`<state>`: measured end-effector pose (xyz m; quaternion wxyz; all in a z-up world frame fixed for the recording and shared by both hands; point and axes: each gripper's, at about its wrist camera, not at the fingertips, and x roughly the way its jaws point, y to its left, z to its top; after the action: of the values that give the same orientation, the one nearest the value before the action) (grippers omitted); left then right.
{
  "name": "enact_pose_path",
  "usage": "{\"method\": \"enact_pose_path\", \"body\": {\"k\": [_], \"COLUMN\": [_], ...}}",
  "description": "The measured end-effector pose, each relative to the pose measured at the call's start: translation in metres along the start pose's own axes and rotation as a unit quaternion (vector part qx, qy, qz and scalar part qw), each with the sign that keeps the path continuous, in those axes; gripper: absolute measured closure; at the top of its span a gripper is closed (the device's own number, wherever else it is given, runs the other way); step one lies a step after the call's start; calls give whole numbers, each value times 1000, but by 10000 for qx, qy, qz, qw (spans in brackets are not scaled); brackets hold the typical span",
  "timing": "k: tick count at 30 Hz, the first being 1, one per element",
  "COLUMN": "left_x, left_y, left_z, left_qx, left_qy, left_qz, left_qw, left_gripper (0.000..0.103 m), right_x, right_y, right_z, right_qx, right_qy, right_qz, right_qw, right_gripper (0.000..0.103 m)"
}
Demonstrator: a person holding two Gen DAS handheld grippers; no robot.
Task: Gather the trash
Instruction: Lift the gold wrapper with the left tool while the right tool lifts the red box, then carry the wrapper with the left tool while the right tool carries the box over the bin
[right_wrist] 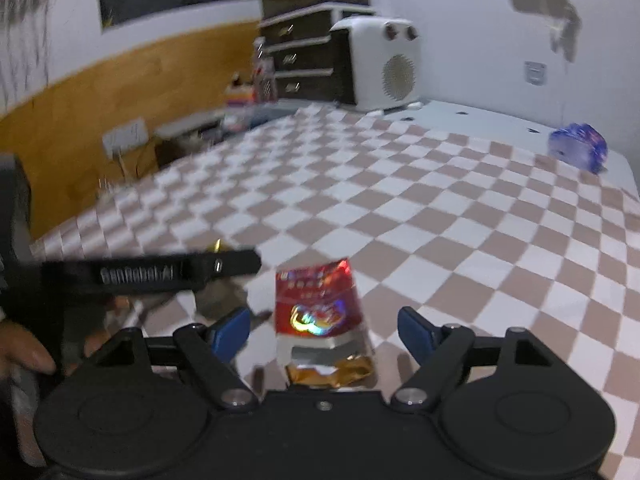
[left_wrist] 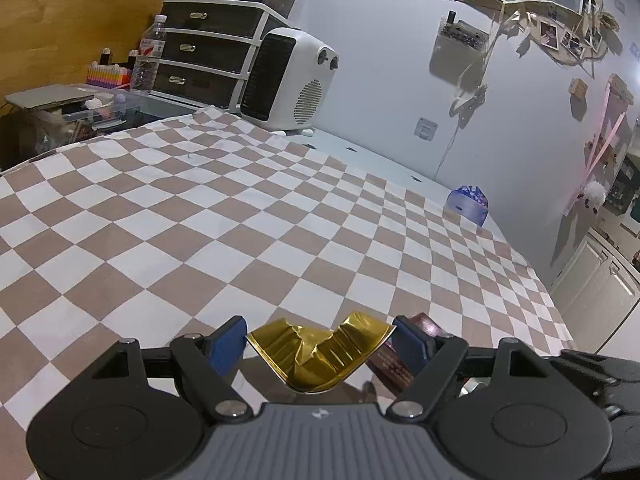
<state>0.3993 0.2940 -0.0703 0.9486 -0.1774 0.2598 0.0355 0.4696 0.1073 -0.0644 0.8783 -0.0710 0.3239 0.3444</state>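
Note:
A bent gold foil piece sits between the blue pads of my left gripper, pressed into a V shape. The jaws are closed against both its edges. A red cigarette pack with torn gold foil at its near end lies on the checkered cloth between the wide-open fingers of my right gripper, untouched. The pack's edge also shows in the left wrist view, just right of the left gripper. The left gripper's black body shows to the left in the right wrist view.
A blue patterned wrapper lies near the far right table edge by the wall. A white fan heater, a dark drawer unit, a water bottle and a clear box with clutter stand at the far left.

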Motion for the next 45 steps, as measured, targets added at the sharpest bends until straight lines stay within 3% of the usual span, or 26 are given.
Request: {"method": "enact_pose_path", "body": {"k": [3,6,15,23,45], "left_x": [1,1,-9,-49,-156], "left_y": [-2,-4,-18,-37,-64], "left_z": [0,-1,-10,-25,-84], "left_qx": [46,93,297,612,956], "left_qy": [17,63,116,84,169], "left_qz": [73,131,322,455,500], "left_qw": [10000,9999,9990,9971,9940], "left_gripper": [24,24,24,24,24], "right_x": [11,18,-21,-63,-165], "right_y": [10,17,5,-8,21], "right_z": [-1,3,-19,-49,-97], "right_qx": [-202,-254,226,753,1010], "right_qy": [71,212,323,282,17], "right_qz": [-76,-308,-677,-920,-1222], "right_qw": [9997,9990,9969,9925,9874], "right_gripper": [28,49,52,53,54]}}
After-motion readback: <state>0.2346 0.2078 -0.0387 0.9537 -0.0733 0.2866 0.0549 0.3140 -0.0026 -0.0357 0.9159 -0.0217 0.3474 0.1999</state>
